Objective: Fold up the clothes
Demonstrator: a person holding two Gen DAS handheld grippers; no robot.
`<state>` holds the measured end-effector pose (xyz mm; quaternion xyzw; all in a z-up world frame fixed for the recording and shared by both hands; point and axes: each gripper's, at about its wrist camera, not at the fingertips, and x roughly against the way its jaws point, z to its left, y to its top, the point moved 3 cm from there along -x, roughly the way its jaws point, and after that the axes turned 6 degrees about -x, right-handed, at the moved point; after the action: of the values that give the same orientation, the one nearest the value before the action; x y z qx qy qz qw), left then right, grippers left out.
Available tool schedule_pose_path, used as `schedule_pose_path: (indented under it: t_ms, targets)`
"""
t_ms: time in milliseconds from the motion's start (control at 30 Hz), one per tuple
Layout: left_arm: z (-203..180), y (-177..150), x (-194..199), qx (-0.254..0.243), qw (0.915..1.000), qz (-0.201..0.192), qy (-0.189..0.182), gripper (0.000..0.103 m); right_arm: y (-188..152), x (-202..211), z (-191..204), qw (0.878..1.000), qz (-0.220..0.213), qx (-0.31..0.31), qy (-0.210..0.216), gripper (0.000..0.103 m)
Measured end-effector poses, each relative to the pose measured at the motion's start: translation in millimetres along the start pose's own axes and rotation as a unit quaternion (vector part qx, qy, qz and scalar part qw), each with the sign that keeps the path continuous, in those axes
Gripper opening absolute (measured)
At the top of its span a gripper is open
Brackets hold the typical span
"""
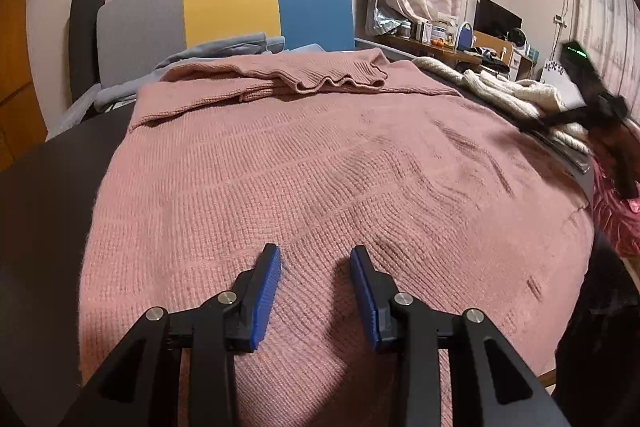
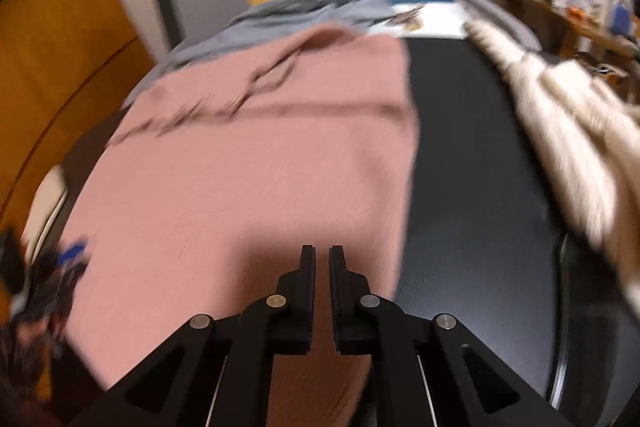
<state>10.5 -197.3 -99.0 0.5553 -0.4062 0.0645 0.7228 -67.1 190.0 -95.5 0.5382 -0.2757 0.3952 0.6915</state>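
Note:
A pink knit sweater [image 1: 320, 167] lies spread flat on a dark table [image 1: 60, 207], with a part folded over at its far end [image 1: 304, 75]. My left gripper [image 1: 315, 251] hovers over the near part of the sweater, its blue pads [image 1: 266, 291] open and nothing between them. In the blurred right wrist view the same sweater [image 2: 260, 167] covers the left half of the table [image 2: 472, 167]. My right gripper [image 2: 322, 250] sits above the sweater's near right edge, shut with only a thin slit between the jaws and no cloth in it.
A cream knit garment [image 2: 568, 131] lies along the table's right side. Grey clothes [image 2: 280, 15] are heaped at the far end before a grey, yellow and blue chair back [image 1: 228, 7]. A pink sleeve [image 1: 616, 219] shows at the right edge. A cluttered shelf [image 1: 460, 39] stands behind.

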Motion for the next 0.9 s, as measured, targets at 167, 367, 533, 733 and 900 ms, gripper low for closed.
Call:
schedule_pose_path:
  t_ms: [167, 367, 533, 733, 900]
  targets:
    - [-4, -1, 2, -0.006, 0.9999, -0.002, 0.008, 0.036, -42, 6, -11, 0.999, 0.018, -0.005, -0.049, 0.006]
    - [-2, 1, 13, -0.007, 0.9999, 0.011, 0.0, 0.036, -44, 23, -30, 0.997, 0.001, -0.077, -0.023, 0.012]
    - [37, -9, 55, 0.095, 0.9947, -0.039, -0.007, 0.037, -62, 59, -25, 0.994, -0.035, -0.102, -0.007, 0.053]
    - [121, -50, 80, 0.282, 0.9578, -0.038, -0.038, 0.043, -87, 62, -39, 0.989, -0.013, -0.144, 0.032, 0.053]
    - [130, -75, 77, 0.355, 0.9287, -0.024, -0.105, 0.05, -96, 56, -35, 0.987, -0.013, -0.153, 0.054, 0.053]
